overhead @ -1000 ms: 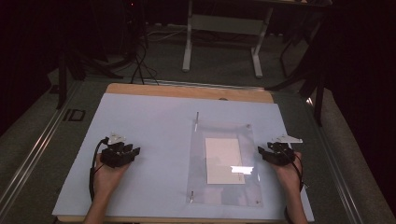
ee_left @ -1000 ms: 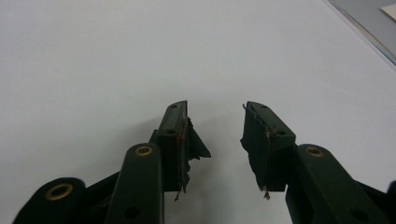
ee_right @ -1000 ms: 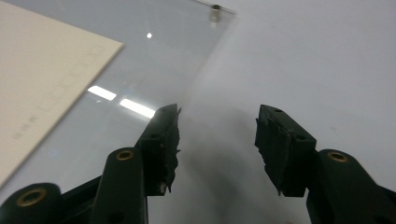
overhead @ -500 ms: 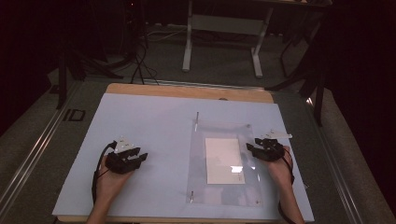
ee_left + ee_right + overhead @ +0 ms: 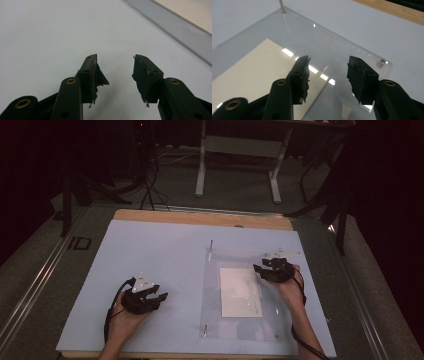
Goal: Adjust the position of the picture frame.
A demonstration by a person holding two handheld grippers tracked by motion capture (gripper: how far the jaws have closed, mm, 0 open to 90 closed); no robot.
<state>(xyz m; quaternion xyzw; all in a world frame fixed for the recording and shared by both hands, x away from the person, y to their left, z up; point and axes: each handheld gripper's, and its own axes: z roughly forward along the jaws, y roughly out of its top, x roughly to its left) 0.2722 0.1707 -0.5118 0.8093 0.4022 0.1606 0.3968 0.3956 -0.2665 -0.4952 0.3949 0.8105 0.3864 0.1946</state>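
With both the left tongs and right tongs spread wide and empty, the clear plate looks stiff, slick and best gripped at an edge.

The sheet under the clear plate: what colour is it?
The sheet is off-white to cream, plain and unpatterned; the right gripper view shows it best.

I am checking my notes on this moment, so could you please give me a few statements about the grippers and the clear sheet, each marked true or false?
1. The left gripper is open. True.
2. The right gripper is shut on the white paper. False: its jaws stand apart, empty.
3. The white paper lies under the clear sheet. True.
4. The left gripper hovers over the clear sheet. False: it is over the bare blue mat.
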